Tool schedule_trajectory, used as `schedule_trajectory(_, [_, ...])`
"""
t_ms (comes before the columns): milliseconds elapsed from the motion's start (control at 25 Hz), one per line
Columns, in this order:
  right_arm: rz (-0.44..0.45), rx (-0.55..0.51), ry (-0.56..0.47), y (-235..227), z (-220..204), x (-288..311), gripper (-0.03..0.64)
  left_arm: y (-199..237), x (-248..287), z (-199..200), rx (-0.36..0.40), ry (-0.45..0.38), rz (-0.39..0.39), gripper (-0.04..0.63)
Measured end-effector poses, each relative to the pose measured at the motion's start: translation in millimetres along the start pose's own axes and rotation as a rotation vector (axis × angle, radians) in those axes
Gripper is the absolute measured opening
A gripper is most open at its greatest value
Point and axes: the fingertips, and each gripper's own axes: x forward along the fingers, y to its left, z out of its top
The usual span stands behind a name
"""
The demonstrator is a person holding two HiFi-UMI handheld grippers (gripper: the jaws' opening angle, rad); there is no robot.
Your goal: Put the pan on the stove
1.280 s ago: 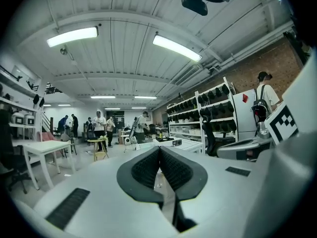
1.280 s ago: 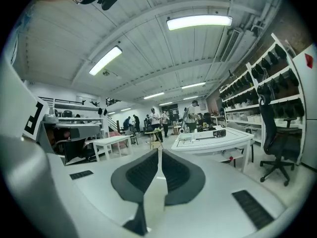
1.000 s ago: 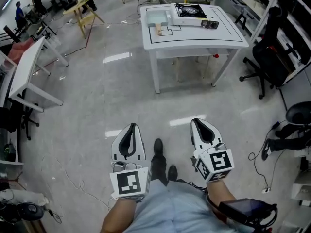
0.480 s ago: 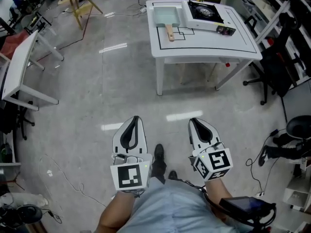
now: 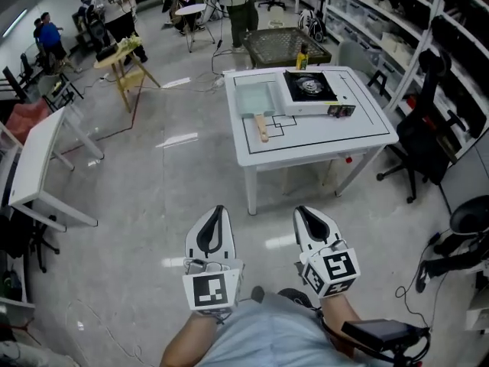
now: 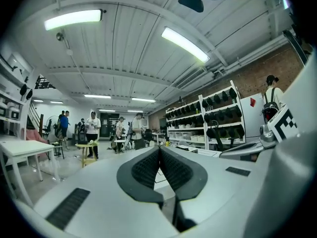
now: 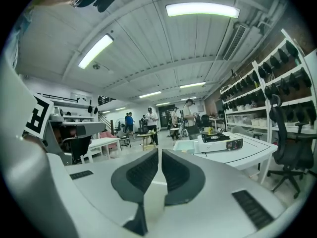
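A pale green square pan [image 5: 253,98] with a wooden handle lies on a white table [image 5: 359,136] ahead, left of a portable gas stove [image 5: 309,90]. In the right gripper view the pan [image 7: 185,145] and stove [image 7: 218,142] show on the table at mid right. Both grippers are well short of the table, held over the floor. My left gripper [image 5: 216,214] is shut with nothing in it, its pads touching at the tips [image 6: 159,149]. My right gripper [image 5: 303,212] is shut and empty too [image 7: 159,151].
A black office chair [image 5: 428,121] and shelving [image 5: 397,14] stand right of the table. A long white table [image 5: 34,155] is at the left, a wooden stand [image 5: 126,48] behind it. Several people stand at the far end. Cables lie on the floor at lower left and right.
The table with pan and stove has come nearer and lower in the head view as I walk toward it. Both grippers keep their shut pose in front of me.
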Motion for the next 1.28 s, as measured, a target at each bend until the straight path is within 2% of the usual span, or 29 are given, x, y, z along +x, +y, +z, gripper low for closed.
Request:
schedule_trajectory(120, [-0.026,0.005,-0.006,-13,2,5,0.052,-5,19,-1,0.006,0.013,-0.022,0.018])
schedule_trajectory(280, [-0.063,0.025,0.012,-39,-9,20,0.052,-12,49,-21,0.011,0.073,-0.045,0.018])
schedule_trajectory(440, [-0.075,0.06,0.055,-66,-27,46,0.052,-22,85,-41,-0.006,0.083,-0.09,0.018])
schedule_trajectory(800, [-0.016,0.13,0.141,-134,-60,150,0.052,-8,199,-87,0.027,0.21,-0.032,0.018])
schedule_trajectory(880, [0.006,0.143,0.16,-147,-62,175,0.052,-6,227,-90,0.027,0.217,-0.024,0.018])
schedule_trajectory(1040, [0.056,0.149,0.168,-174,-49,220,0.052,-3,277,-84,0.039,0.225,0.013,0.018])
schedule_trajectory(1280, [0.118,0.117,0.103,-206,4,270,0.052,-3,330,-47,0.053,0.153,0.053,0.018])
